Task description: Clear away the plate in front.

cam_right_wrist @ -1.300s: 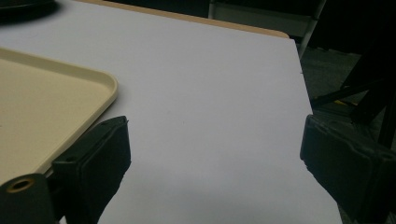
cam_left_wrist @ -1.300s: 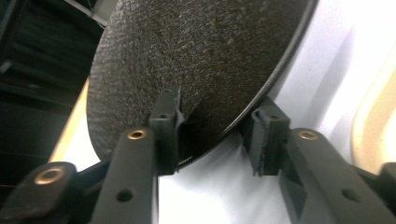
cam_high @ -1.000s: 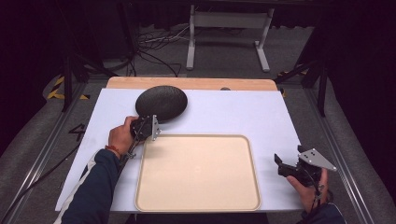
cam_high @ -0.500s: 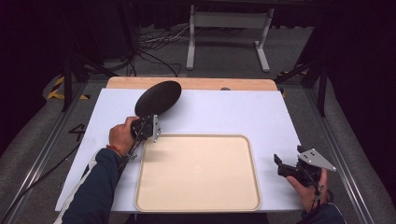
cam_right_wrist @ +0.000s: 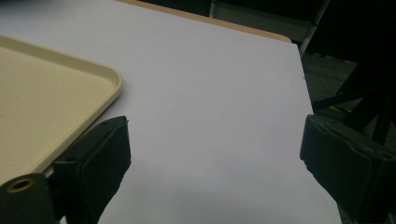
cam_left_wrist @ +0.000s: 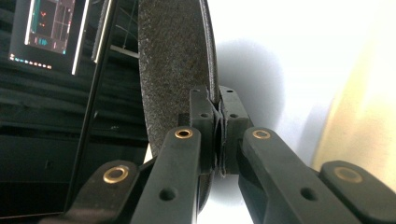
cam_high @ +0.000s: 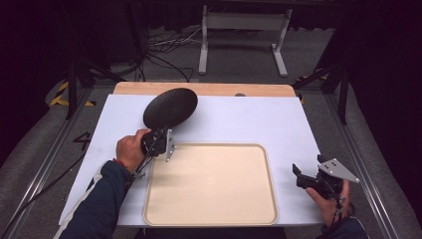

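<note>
So the count: one black plate [cam_high: 170, 107] at upper left of the frame, tilted up on edge, one beige tray [cam_high: 211, 186] at lower middle, one bench [cam_high: 259, 119] under it all. Two claws, the left claw [cam_high: 160, 143] at left and the right claw [cam_high: 304, 179] at lower right. One monitor [cam_left_wrist: 51, 32] far upper left in the left gripper view.

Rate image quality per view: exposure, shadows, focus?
High view: evenly lit white table, dark surroundings. Left gripper view: table blown out white, the round black textured plate casts a soft shadow, the left gripper is clamped on its rim, sharp. Right gripper view: dim, the beige plastic tray clear, open right gripper jaws soft.
</note>
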{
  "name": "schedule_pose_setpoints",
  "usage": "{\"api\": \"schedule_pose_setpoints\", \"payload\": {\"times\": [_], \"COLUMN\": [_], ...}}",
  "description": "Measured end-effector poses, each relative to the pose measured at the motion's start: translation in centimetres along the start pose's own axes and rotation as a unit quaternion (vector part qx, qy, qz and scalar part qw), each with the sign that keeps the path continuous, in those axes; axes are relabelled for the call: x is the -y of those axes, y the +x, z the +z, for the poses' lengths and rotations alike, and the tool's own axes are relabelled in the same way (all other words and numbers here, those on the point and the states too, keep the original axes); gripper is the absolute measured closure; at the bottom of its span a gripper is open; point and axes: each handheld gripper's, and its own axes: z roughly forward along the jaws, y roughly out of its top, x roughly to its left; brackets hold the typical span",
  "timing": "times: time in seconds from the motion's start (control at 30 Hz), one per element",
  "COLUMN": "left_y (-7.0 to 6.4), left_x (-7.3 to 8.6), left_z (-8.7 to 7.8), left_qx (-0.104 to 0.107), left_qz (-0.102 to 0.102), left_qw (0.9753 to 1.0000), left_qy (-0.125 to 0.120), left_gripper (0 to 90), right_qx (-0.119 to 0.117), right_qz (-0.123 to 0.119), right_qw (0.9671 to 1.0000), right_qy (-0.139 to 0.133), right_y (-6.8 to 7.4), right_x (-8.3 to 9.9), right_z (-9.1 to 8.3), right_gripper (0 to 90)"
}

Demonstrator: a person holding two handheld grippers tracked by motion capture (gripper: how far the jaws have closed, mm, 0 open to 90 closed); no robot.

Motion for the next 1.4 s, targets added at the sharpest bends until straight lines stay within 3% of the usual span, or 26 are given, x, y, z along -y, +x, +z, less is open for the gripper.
{"api": "schedule_pose_setpoints", "payload": {"times": [0.1,0.3,0.33,0.4,0.57,0.67,0.73,0.9,0.97,1.1,1.2,1.23,1.33,1.4], "left_y": [0.1,-0.3,-0.3,-0.8,-1.7,-2.6,-2.9,-4.0,-4.7,-5.9,-6.7,-6.9,-7.5,-8.0], "left_x": [-0.2,-1.1,-1.1,-1.7,-2.5,-3.4,-3.6,-4.8,-5.3,-6.0,-6.4,-6.6,-6.7,-6.9], "left_z": [-1.0,-4.8,-4.8,-6.5,-8.7,-10.6,-11.1,-12.9,-13.5,-14.5,-15.1,-15.4,-15.7,-16.1], "left_qx": [0.001,-0.005,-0.005,-0.01,-0.005,0.001,0.003,0.022,0.03,0.048,0.061,0.065,0.074,0.082], "left_qz": [-0.009,-0.018,-0.018,0.001,0.006,0.018,0.022,0.022,0.032,0.039,0.048,0.06,0.057,0.073], "left_qw": [0.9999,0.9986,0.9986,0.9979,0.9962,0.9935,0.993,0.9891,0.9871,0.9846,0.9809,0.9801,0.9783,0.9766], "left_qy": [-0.007,-0.05,-0.05,-0.063,-0.086,-0.113,-0.116,-0.144,-0.154,-0.163,-0.178,-0.178,-0.185,-0.185], "left_gripper": [87.3,87.3,87.3,87.3,87.3,87.3,87.3,87.3,87.3,87.3,87.2,87.2,87.2,87.2], "right_qx": [0.001,0.003,0.003,0.001,0.001,0.002,0.002,0.003,0.003,0.001,0.001,0.0,0.0,-0.003], "right_qz": [0.001,0.002,0.002,0.002,0.002,0.0,0.001,0.002,0.0,0.002,0.003,0.003,0.003,0.003], "right_qw": [1.0,1.0,1.0,1.0,1.0,1.0,1.0,1.0,1.0,1.0,1.0,1.0,1.0,1.0], "right_qy": [-0.001,-0.003,-0.003,-0.004,-0.003,-0.003,-0.003,-0.004,-0.005,-0.004,-0.004,-0.005,-0.005,-0.002], "right_y": [0.0,0.0,0.0,0.0,0.1,0.1,0.1,0.1,0.1,0.0,0.0,0.0,0.0,0.1], "right_x": [0.0,-0.1,-0.1,-0.1,-0.1,-0.1,-0.1,-0.2,-0.2,-0.2,-0.1,-0.1,-0.1,-0.1], "right_z": [-0.1,-0.1,-0.1,-0.2,-0.2,-0.2,-0.2,-0.2,-0.3,-0.3,-0.3,-0.3,-0.3,-0.2], "right_gripper": [8.7,8.8,8.8,8.8,8.8,8.7,8.7,8.7,8.7,8.7,8.8,8.8,8.8,8.8]}}
